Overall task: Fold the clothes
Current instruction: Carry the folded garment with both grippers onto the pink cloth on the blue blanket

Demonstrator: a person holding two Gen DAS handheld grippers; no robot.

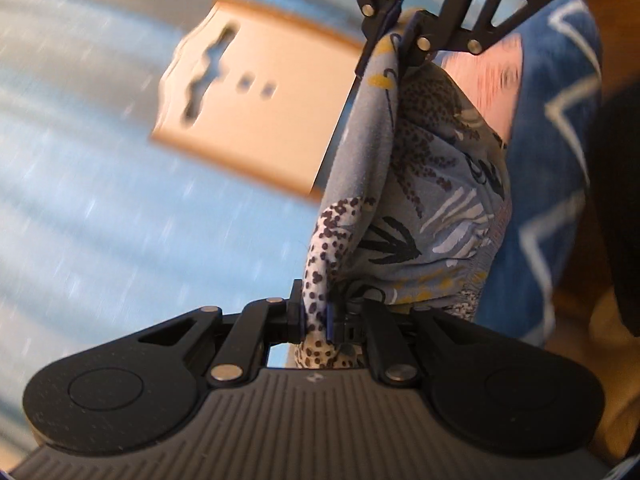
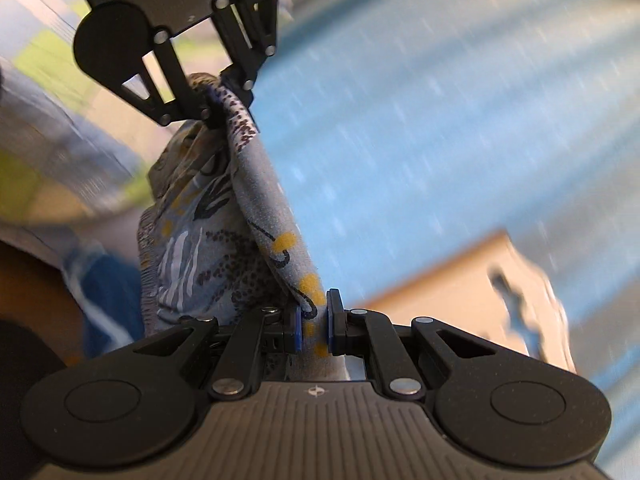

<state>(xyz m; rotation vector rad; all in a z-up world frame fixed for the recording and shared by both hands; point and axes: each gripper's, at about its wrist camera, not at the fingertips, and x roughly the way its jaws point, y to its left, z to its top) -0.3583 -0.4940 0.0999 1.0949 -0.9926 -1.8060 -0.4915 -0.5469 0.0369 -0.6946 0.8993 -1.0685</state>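
Aloft, one garment (image 1: pixel 432 200) between two claws

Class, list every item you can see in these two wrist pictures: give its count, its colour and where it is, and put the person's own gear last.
Patterned grey-blue fabric garment with dark dots, leaves and yellow spots: one, stretched in the air between the two grippers.
Light blue speckled cloth surface: one, blurred, behind the garment.
Tan flat cardboard piece with dark cut-outs: one, lying on the blue surface.
Dark blue cloth with white zigzag lines: one, at the right edge of the left wrist view.
Left gripper: one, black with blue pads, shut on one end of the garment.
Right gripper: one, black with blue pads, shut on the other end.
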